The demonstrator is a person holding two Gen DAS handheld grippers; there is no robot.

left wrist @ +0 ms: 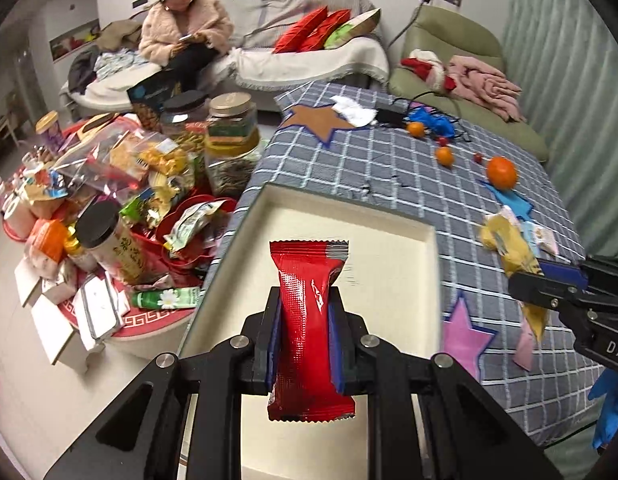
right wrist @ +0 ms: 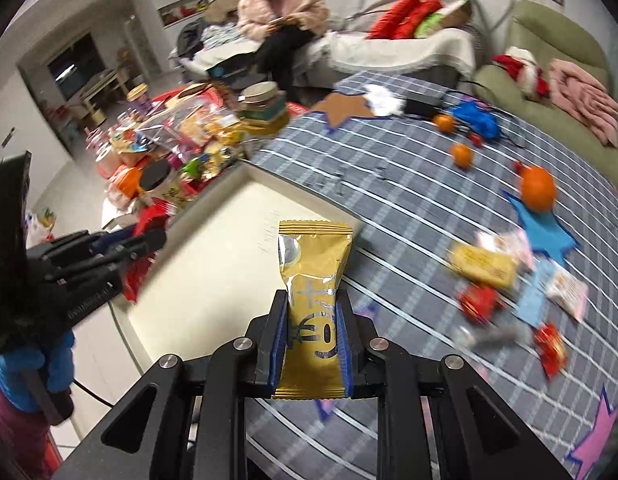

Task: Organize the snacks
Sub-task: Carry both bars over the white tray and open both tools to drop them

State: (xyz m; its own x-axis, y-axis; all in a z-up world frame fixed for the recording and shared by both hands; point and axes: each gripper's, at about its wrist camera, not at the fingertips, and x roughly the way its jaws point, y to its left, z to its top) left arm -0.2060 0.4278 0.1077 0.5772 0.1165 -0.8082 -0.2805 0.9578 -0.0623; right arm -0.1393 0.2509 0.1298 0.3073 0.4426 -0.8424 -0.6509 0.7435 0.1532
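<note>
Left wrist view
- Left gripper [left wrist: 305, 312]: jaws pinching a red snack packet [left wrist: 307, 320], held upright between the blue pads.
- Tray [left wrist: 423, 240]: cream, shallow and square, lying on the desk under and behind the red packet.
- Desk [left wrist: 369, 168]: covered in a grey checked cloth with star patches.
- Right gripper [left wrist: 549, 288]: enters from the right edge with a yellow snack packet [left wrist: 513, 252] between its jaws, over the cloth beside the tray.
- Oranges [left wrist: 501, 172]: loose on the cloth farther back.
- Side table [left wrist: 149, 324]: left of the desk, crowded with jars and bags.

Right wrist view
- Right gripper [right wrist: 315, 320]: jaws pressed on the gold-yellow packet [right wrist: 313, 292], upright, over the tray's right edge.
- Tray [right wrist: 213, 264]: its cream floor lies left of the packet.
- Left gripper [right wrist: 109, 256]: at the left edge over the tray, a strip of red packet below it.
- Loose snacks [right wrist: 483, 266]: yellow, red and pale packets scattered on the cloth to the right, blurred.
</note>
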